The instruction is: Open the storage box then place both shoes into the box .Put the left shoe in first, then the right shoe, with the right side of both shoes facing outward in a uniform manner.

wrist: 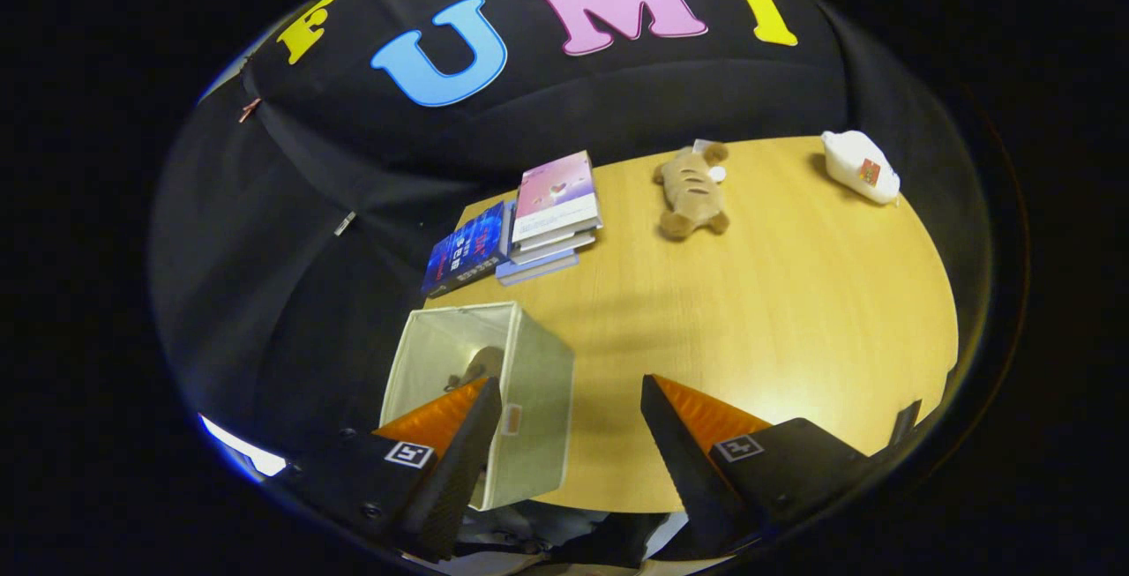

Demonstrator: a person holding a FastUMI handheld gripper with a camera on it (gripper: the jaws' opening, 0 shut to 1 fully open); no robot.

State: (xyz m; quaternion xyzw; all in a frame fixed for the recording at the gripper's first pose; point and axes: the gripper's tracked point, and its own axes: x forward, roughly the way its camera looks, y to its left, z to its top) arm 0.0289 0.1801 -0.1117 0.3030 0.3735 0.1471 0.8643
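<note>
Nearest, gripper point(569, 422): fingers spread wide apart, holding nothing, above the table's near edge.
Box point(529, 400): open-topped fabric cube by the left finger; something tan lies inside, unclear what.
Table point(794, 311): wooden, mostly bare in the middle.
Books point(529, 223): stacked beyond the box.
Plush toy point(692, 190): farther back.
White pouch point(860, 168): far right corner.

The wooden table point(794, 311) held a cloth box point(520, 382) at its edge, a pile of books point(529, 223), a soft toy point(692, 190) and a white bag point(860, 168); the gripper point(564, 435) hung wide open above
</note>
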